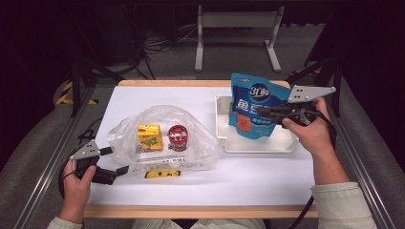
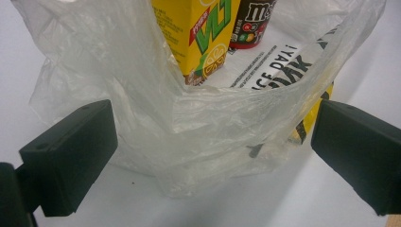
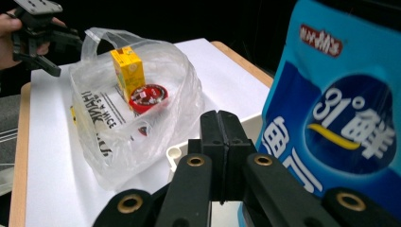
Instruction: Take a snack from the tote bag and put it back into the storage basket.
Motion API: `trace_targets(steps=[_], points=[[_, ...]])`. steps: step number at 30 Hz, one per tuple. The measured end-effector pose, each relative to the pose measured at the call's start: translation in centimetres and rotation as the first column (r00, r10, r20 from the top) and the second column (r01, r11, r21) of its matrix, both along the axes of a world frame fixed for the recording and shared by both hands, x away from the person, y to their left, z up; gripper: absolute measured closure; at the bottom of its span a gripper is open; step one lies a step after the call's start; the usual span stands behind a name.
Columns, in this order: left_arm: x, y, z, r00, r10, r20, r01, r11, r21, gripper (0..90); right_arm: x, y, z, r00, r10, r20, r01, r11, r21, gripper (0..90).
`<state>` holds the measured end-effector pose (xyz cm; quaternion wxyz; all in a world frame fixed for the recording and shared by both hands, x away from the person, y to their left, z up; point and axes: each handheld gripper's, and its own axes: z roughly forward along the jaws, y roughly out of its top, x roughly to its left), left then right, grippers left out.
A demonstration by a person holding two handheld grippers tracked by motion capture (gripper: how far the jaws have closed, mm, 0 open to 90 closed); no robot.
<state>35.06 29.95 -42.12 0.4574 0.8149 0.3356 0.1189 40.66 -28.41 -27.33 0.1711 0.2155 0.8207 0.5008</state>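
Tall blue foil snack pouch (image 1: 254, 106) upright, long axis vertical, over white plastic tray (image 1: 224, 138); right gripper (image 1: 271, 113) fingers together on its edge. Left gripper (image 2: 208, 151) fingers apart, clear plastic bag (image 2: 198, 132) between. White tabletop (image 1: 248, 179).

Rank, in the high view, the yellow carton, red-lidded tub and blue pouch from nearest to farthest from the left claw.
1. Yellow carton, in the clear bag, closest to the left claw.
2. Red-lidded tub, just right of the carton.
3. Blue pouch, far right, over the white tray.
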Motion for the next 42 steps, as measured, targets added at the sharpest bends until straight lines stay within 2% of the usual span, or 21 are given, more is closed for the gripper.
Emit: trace_targets(steps=[10,17,21,24,30,36,42], points=[[0.0,0.1,0.0,1.0,-0.002,0.006,0.002,1.0,0.005,1.9,0.4,-0.6,-2.5,0.9985,-0.025,-0.049,0.023,0.999,-0.041,90.0],[0.0,0.1,0.0,1.0,-0.002,0.005,0.001,1.0,0.004,1.9,1.1,-1.2,-5.0,0.9942,-0.06,-0.089,0.053,0.996,-0.075,90.0],[0.0,0.1,0.0,1.0,-0.002,0.005,0.002,1.0,0.004,1.9,1.4,-1.4,-5.8,0.9924,-0.072,-0.099,0.064,0.994,-0.087,90.0],[0.0,0.1,0.0,1.0,-0.001,0.005,0.001,1.0,0.004,1.9,1.7,-1.5,-6.7,0.9893,-0.099,-0.107,0.085,0.988,-0.128,90.0],[0.0,0.1,0.0,1.0,0.0,0.004,0.0,1.0,0.004,1.9,2.1,-1.7,-8.0,0.9846,-0.119,-0.128,0.098,0.982,-0.158,90.0],[0.0,0.1,0.0,1.0,-0.001,0.005,0.001,1.0,0.004,1.9,2.4,-1.6,-8.9,0.9834,-0.134,-0.123,0.108,0.975,-0.194,90.0],[-0.1,0.1,0.0,1.0,0.002,0.004,-0.002,1.0,0.001,1.9,2.7,-1.7,-9.5,0.978,-0.176,-0.112,0.145,0.959,-0.243,90.0]])
